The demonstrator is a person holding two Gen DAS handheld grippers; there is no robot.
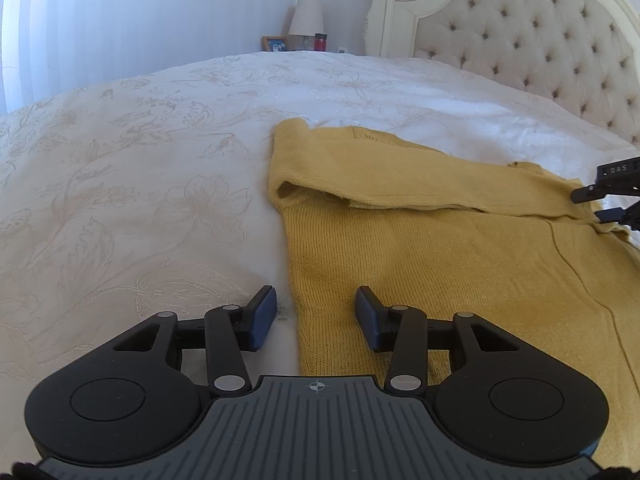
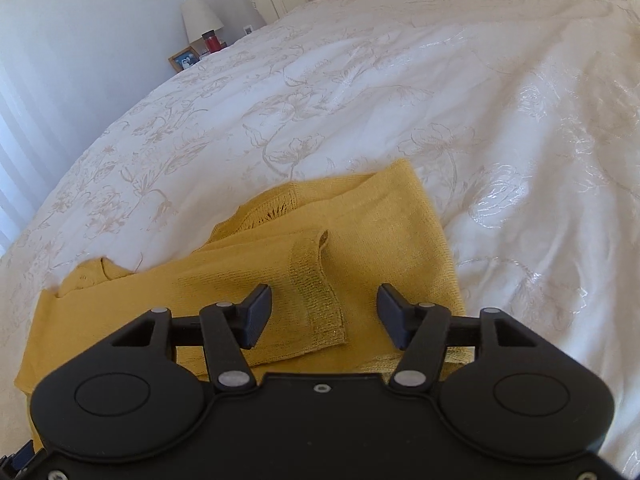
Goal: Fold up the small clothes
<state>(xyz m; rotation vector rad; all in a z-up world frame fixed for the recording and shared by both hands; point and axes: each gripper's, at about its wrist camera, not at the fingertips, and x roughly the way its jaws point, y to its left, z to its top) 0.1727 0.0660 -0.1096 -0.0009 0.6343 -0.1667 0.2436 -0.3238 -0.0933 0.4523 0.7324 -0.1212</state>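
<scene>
A mustard-yellow knit sweater [image 1: 440, 248] lies flat on the white floral bedspread [image 1: 140, 184], with a sleeve folded across its body. My left gripper [image 1: 316, 316] is open and empty, low over the sweater's left edge, one finger over the bedspread and one over the knit. My right gripper [image 2: 324, 316] is open and empty, straddling the folded sleeve's ribbed cuff [image 2: 320, 292] on the sweater [image 2: 400, 232]. The right gripper's fingertips [image 1: 608, 200] show at the right edge of the left wrist view, over the sweater's far side.
A tufted cream headboard [image 1: 520, 36] stands at the bed's far end. A nightstand beyond the bed holds a lamp [image 1: 306, 18], a red container [image 1: 319, 41] and a framed photo [image 1: 275, 44]. White bedspread [image 2: 440, 92] stretches around the sweater.
</scene>
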